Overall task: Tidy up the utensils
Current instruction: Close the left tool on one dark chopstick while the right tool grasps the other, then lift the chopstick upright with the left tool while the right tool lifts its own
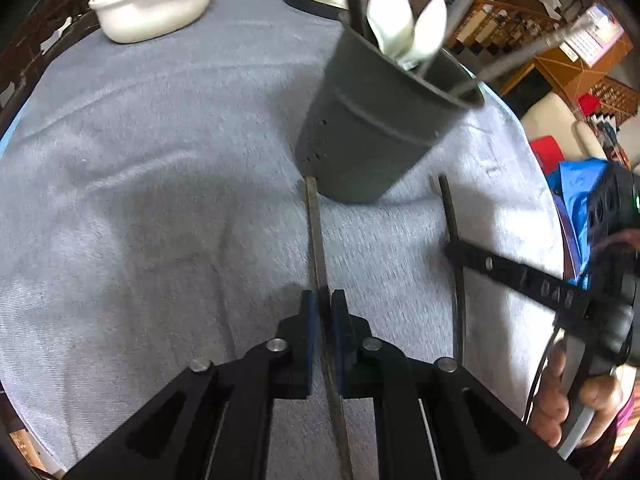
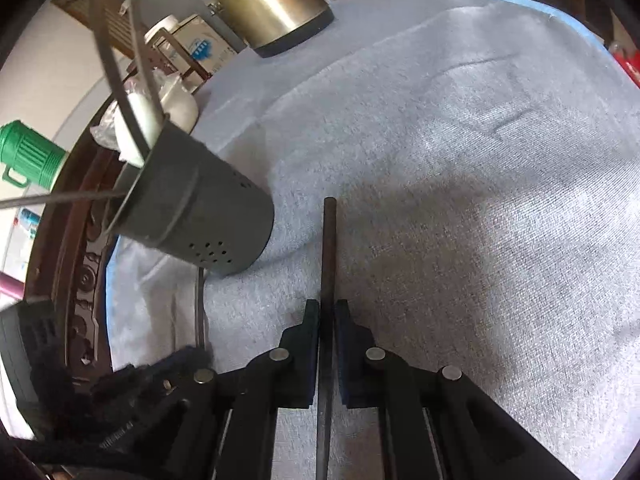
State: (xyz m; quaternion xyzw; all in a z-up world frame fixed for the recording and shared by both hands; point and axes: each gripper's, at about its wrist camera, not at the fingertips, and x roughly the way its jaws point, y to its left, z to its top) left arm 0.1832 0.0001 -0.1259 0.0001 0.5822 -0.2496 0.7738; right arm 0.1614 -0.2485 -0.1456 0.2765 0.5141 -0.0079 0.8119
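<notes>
Left fingers (image 1: 325,316): clamped on a flat metal utensil (image 1: 316,240).
Right fingers (image 2: 327,320): gripping a dark rod (image 2: 329,248).
Ahead: grey holder (image 1: 372,136), near both tips.
Beyond: kettle (image 2: 272,4), white dish (image 1: 156,8).

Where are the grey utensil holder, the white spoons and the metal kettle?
grey utensil holder (image 1: 372,132): left wrist view, side wall.
white spoons (image 1: 394,24): left wrist view, a bowl.
metal kettle (image 2: 272,4): right wrist view, body.

A grey perforated holder (image 1: 376,124) stands upright on the cloth, with white spoons (image 1: 394,26) and thin rods inside. Two slim dark chopsticks (image 1: 316,236) (image 2: 329,248) point toward its base, one in each gripper.
</notes>
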